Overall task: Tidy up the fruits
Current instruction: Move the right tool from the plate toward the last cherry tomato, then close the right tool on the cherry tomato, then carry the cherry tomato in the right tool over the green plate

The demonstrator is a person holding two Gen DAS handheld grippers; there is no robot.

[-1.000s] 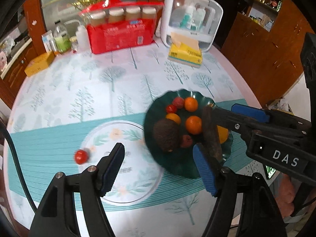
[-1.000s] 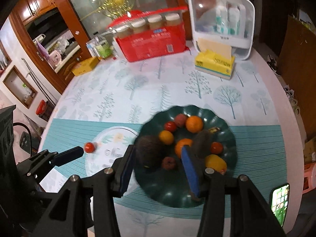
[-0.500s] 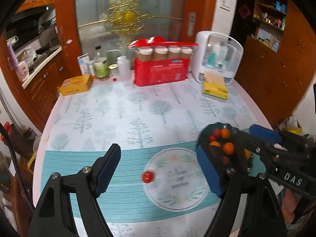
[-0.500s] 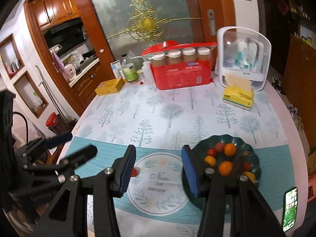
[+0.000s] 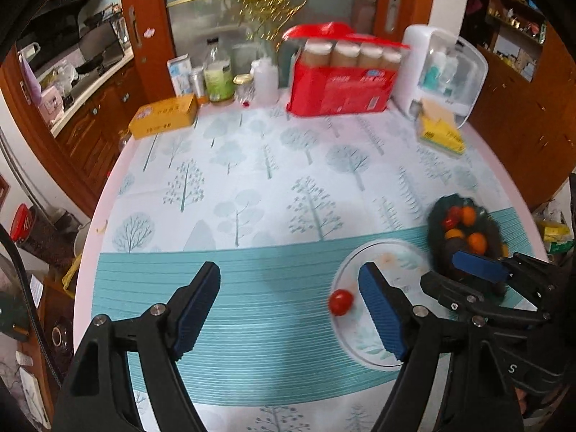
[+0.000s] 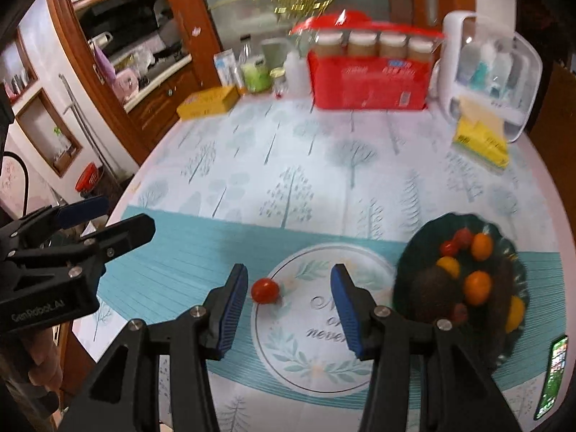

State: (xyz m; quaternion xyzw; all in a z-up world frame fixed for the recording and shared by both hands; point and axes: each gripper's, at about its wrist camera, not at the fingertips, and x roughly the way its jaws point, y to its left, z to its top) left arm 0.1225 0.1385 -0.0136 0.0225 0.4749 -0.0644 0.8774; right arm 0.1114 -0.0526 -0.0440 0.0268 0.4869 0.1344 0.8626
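Your right gripper (image 6: 288, 298) is spread wide above the counter (image 6: 324, 165), holding nothing. The tomato (image 6: 265, 290) lies loose on the cloth just ahead of its left finger, at the rim of the round printed emblem (image 6: 316, 327). The plate (image 6: 511, 345) of fruit sits off to that gripper's right. Your left gripper (image 5: 289, 309) is also spread and empty; the tomato (image 5: 340, 302) rests just inside its right finger.
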